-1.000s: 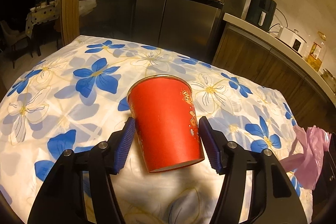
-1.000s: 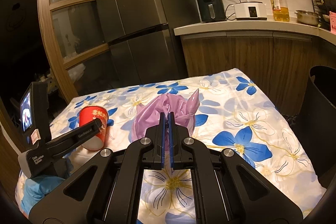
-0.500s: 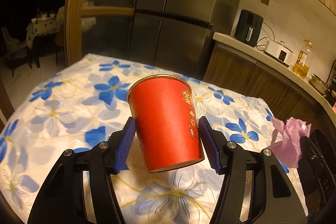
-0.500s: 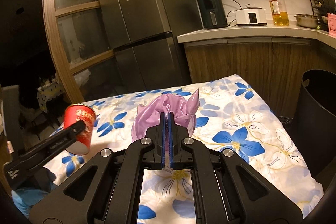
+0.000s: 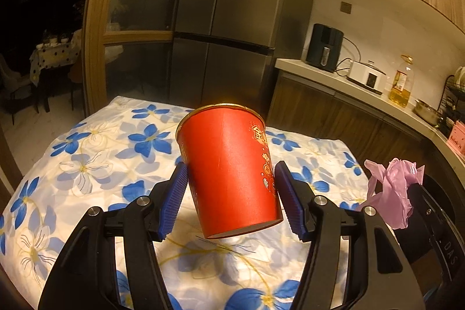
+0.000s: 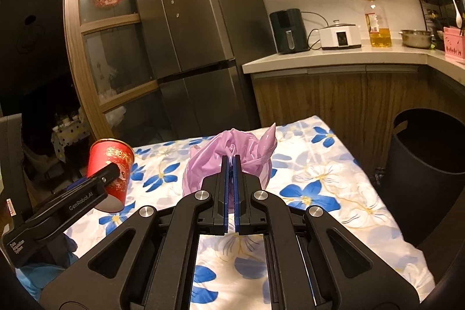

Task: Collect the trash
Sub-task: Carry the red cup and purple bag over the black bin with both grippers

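Red paper cup (image 5: 231, 170) hangs clear of the flowered surface (image 5: 87, 161), pinched between the ribbed blue fingers (image 5: 174, 193) of the left gripper (image 5: 229, 199). Those fingers stand about a cup's width apart and press on its lower sides, one on each flank; the cup leans a little, mouth up and tipped away. From the other side I see the same cup (image 6: 112, 169) held above the cloth's left part.

The right gripper (image 6: 231, 164) has its fingers (image 6: 225, 179) drawn almost together, with a fold of the purple plastic bag (image 6: 232, 153) caught between them; the rest of the bag bunches up just past the tips, above the surface.

A dark bin (image 6: 427, 173) stands off the right edge of the surface, mouth open. To my eye the step is carrying both pieces over there. Paper walls crush easily, so the squeeze on the cup should stay light but steady, the cup kept from tipping further. The bag looks thinly caught and could slip, so a smooth, unhurried swing seems wise.
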Demonstrator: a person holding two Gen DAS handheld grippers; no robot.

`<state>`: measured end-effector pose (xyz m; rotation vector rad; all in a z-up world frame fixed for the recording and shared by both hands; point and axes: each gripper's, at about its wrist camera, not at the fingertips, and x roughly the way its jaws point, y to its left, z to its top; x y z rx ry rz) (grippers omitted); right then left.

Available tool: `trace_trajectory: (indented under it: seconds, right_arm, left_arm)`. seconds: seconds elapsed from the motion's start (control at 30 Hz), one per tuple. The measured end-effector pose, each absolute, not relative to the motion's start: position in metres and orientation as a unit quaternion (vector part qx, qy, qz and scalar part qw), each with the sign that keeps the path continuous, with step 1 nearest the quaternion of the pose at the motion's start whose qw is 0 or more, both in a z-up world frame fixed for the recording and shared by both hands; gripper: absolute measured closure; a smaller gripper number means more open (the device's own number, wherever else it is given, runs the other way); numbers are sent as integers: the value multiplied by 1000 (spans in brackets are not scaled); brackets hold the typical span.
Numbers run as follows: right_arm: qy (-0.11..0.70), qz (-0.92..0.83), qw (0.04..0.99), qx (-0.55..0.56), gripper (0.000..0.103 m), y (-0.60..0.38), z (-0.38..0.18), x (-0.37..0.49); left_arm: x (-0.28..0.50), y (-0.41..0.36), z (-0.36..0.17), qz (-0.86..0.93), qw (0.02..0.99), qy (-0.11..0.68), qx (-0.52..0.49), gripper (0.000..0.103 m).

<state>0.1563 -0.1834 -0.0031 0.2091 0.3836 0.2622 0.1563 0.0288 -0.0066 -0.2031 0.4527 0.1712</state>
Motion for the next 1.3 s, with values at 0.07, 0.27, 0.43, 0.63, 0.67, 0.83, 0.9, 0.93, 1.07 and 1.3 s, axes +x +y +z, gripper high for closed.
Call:
trace_trajectory:
  seconds: [0.07,0.27,0.43,0.63,0.67,0.83,0.9,0.93,1.07,1.3]
  right_arm:
    - [185,126,969,105,101,-189,0,151]
    - [175,114,972,108,101,-205,8,142]
    - [170,102,974,114,101,-222,10,137]
    - [164,78,976,123,101,-247,13,133]
    - [163,74,976,124,101,-252,13,133]
    - [153,49,978,129,101,-276,17,130]
    - [151,41,979,131,101,-285,17,129]
    - [149,37,979,132,101,-289,18,128]
    - [144,18,980,135,101,-306,19,125]
    - [134,-18,981,137,101,-338,20,119]
  left_arm:
    - [154,21,-4,78,968,220,-96,43]
    - [151,-1,0,58,971,216,-87,43]
    - [153,-23,2,41,973,216,-74,43]
    - [157,-52,2,13,974,217,-60,43]
    - [157,-56,3,9,974,217,-59,43]
    - [162,-82,4,-15,975,216,-49,43]
    - [163,-94,5,-25,975,216,-45,43]
    - [164,-99,5,-29,975,215,-43,43]
    - [166,-120,6,-49,975,215,-36,43]
    - [172,-157,10,-86,973,211,-25,43]
